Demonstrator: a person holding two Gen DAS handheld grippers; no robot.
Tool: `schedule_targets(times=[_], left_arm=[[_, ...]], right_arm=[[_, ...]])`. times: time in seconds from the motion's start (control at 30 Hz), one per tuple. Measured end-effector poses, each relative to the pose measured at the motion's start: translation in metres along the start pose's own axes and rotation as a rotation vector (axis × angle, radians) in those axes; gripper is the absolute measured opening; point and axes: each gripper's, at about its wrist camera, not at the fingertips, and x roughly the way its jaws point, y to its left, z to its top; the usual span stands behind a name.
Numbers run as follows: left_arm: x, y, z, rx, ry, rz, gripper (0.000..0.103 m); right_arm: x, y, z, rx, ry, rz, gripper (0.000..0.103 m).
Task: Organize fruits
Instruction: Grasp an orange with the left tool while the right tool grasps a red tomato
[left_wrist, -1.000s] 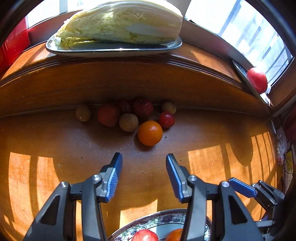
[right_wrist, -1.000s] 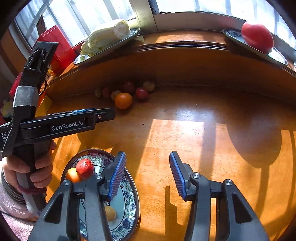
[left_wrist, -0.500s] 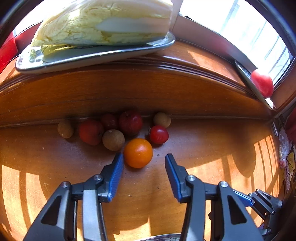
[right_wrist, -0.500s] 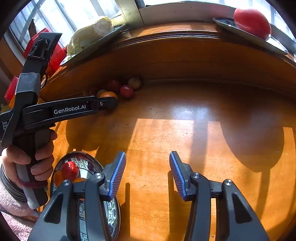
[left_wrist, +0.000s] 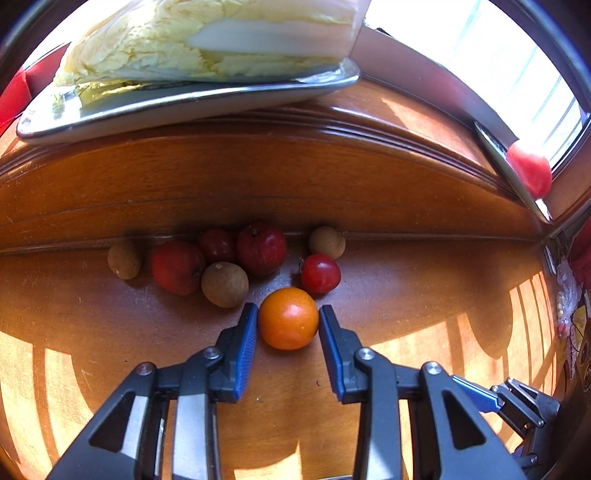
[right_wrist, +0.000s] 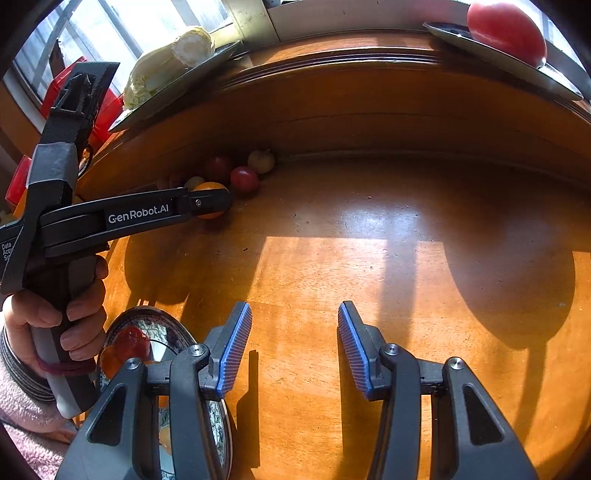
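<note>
Left gripper (left_wrist: 288, 319) closing around round orange fruit (left_wrist: 288, 318) near wooden back ledge, pads seemingly not yet pressing. Right gripper (right_wrist: 294, 334) open, empty, beside patterned ceramic plate (right_wrist: 221, 424). Risk: off-centre squeeze rolling fruit toward red cherry tomato (left_wrist: 320, 273).

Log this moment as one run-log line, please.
left gripper: jaws closing around orange on table | right gripper: open, empty | plate: fruit already in it
</note>
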Motion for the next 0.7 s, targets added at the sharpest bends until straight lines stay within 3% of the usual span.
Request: schedule_targets(times=[0.7], left_arm=[[-0.037, 0.051, -0.024, -0.039, -0.011, 0.084, 0.035]], right_arm=[[0.034, 0.045, 0.050, -0.121, -0.015, -0.012, 0.050]])
